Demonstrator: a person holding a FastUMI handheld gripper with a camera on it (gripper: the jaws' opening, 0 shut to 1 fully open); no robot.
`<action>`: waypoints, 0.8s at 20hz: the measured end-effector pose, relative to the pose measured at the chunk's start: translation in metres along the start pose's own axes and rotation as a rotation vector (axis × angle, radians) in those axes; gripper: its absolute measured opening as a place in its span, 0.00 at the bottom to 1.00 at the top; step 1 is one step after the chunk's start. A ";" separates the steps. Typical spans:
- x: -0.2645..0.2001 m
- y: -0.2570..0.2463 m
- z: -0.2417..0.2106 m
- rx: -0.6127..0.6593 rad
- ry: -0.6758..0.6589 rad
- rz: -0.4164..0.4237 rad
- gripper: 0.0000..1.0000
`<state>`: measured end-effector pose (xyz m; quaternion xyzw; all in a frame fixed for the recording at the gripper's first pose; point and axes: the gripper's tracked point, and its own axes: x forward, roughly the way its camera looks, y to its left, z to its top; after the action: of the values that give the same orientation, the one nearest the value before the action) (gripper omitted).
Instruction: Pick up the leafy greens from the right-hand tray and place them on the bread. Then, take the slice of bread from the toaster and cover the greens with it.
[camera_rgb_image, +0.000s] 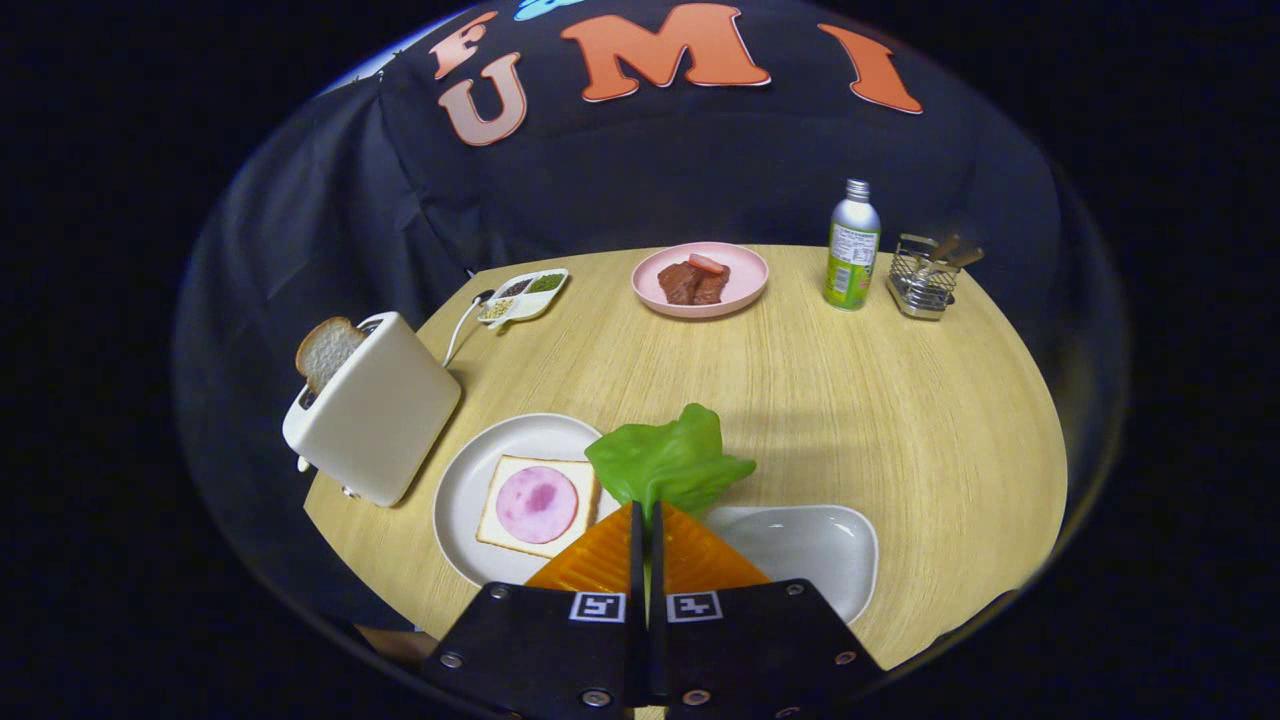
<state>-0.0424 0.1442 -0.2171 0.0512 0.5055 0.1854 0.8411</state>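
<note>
A round wooden desk (850, 400) carries everything here. At its far edge, toward twelve o'clock, sits a pink plate (700, 281) holding brown meat pieces (692, 284) with a small red piece (706, 263) lying on top. Toward one o'clock from the plate stands an upright metal bottle (852, 247) with a green and white label and a screw cap. Just beside the bottle, farther toward two o'clock, is a wire basket (923, 280) with wooden-handled utensils (950, 254) leaning in it. At about eleven o'clock lies a white divided dish (524, 296) whose compartments hold dark, green and pale fillings. A white cord (462, 322) curves across the desk near that dish.
</note>
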 end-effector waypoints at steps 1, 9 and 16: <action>0.003 0.008 0.001 -0.007 0.002 0.012 0.01; 0.026 0.067 0.000 -0.070 0.038 0.122 0.01; 0.046 0.096 -0.008 -0.072 0.087 0.203 0.01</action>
<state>-0.0546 0.2488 -0.2331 0.0638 0.5267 0.2895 0.7967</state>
